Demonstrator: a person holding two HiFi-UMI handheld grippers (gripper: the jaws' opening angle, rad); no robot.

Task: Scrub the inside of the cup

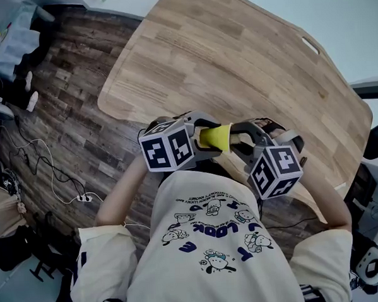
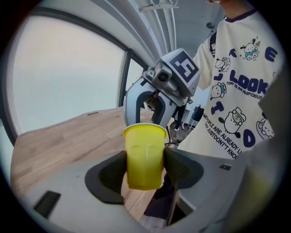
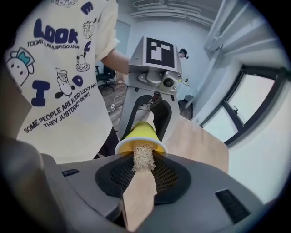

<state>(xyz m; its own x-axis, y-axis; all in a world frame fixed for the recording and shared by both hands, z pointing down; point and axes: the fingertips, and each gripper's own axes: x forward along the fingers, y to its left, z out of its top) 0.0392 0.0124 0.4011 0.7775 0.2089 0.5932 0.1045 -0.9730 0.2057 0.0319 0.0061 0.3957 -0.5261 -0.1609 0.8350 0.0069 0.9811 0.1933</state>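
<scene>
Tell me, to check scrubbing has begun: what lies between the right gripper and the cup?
A brush: the right gripper clamps its wooden handle, its bristles reach into the cup, as the right gripper view shows.

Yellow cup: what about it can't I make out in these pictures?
Inside walls and bottom of the cup: in the right gripper view, the brush fills its mouth.
Brush tip: hidden inside the cup in every view.
Most of the cup's outside in the head view: covered by the left gripper and right gripper.
Whether it is clean: cannot tell.
</scene>
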